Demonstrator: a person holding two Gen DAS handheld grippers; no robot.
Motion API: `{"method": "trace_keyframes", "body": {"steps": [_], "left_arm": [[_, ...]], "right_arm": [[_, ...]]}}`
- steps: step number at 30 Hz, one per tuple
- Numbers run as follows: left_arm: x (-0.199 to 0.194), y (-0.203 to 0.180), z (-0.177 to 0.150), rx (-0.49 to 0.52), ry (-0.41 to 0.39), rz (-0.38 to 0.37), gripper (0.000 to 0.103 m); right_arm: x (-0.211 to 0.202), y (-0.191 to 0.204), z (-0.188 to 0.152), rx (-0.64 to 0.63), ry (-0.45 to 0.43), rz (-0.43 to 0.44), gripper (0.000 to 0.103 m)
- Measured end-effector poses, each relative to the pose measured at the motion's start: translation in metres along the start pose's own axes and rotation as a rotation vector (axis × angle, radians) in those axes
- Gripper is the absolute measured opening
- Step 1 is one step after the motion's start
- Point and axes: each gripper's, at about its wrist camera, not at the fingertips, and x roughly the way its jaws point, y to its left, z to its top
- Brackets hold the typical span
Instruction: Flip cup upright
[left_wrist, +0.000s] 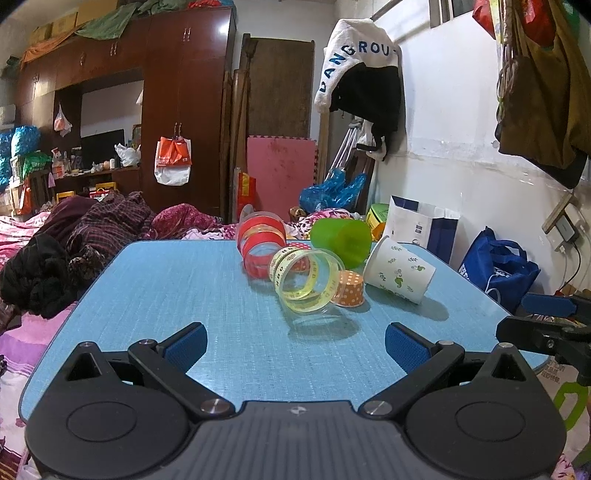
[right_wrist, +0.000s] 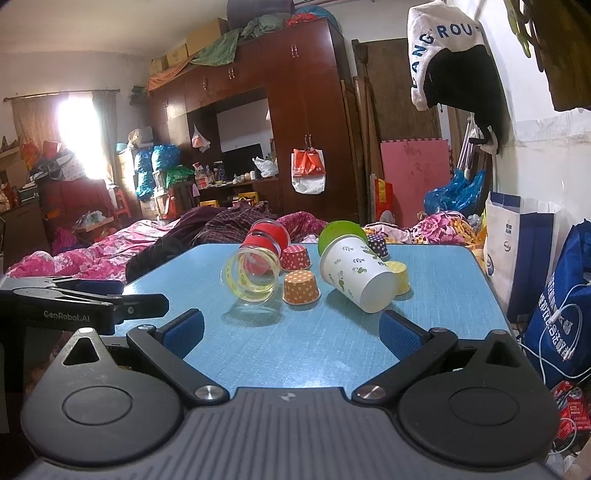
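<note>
Several cups lie tipped on a blue table (left_wrist: 184, 288). A white paper cup with green leaves (left_wrist: 400, 275) lies on its side at the right, also in the right wrist view (right_wrist: 354, 273). A clear cup with yellow bands (left_wrist: 308, 280) (right_wrist: 253, 277) lies on its side, and a clear cup with red bands (left_wrist: 260, 245) (right_wrist: 266, 238) lies behind it. A green cup (left_wrist: 341, 240) (right_wrist: 338, 230) is tipped at the back. My left gripper (left_wrist: 295, 343) is open and empty, short of the yellow-banded cup. My right gripper (right_wrist: 291, 330) is open and empty, just before the paper cup.
Small dotted paper cups stand upside down: orange (right_wrist: 301, 288) (left_wrist: 349, 288), red (right_wrist: 295, 257), yellow (right_wrist: 400, 277), dark (right_wrist: 378, 243). A bed with pink bedding (right_wrist: 92, 254) lies left of the table. Bags (right_wrist: 561, 295) stand along the right wall. A wardrobe (left_wrist: 184, 110) is behind.
</note>
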Motion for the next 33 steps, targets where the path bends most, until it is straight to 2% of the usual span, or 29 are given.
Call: {"method": "trace_keyframes", "body": {"steps": [4,10,12,15,17,24,26,29,33], "left_arm": [[0.000,0.003,0.000,-0.014,-0.005,-0.011,0.103],[0.010,0.015,0.009,-0.052,0.005,-0.086,0.103],[0.019,0.019,0.012,-0.056,0.001,-0.079,0.103],[0.033,0.025,0.015,-0.048,0.044,-0.062,0.103],[0.037,0.032,0.020,-0.049,0.042,-0.123,0.103],[0.061,0.066,0.047,0.087,0.085,-0.205,0.102],[0.071,0.079,0.057,0.140,0.110,-0.263,0.101],[0.086,0.090,0.067,0.273,0.145,-0.314,0.100],[0.106,0.098,0.084,0.500,0.184,-0.379,0.100]], "right_arm": [[0.000,0.000,0.000,-0.001,0.000,-0.001,0.102],[0.002,-0.003,-0.001,0.004,0.008,0.000,0.102],[0.005,-0.005,-0.001,0.012,0.017,-0.001,0.102],[0.010,-0.008,-0.003,0.029,0.036,0.002,0.102],[0.012,-0.009,-0.003,0.029,0.045,0.004,0.102],[0.025,-0.012,-0.002,0.035,0.088,0.019,0.102],[0.032,-0.014,0.002,0.049,0.104,0.027,0.102],[0.046,-0.012,0.011,0.036,0.144,0.050,0.102],[0.060,-0.008,0.025,0.007,0.190,0.082,0.102]]}}
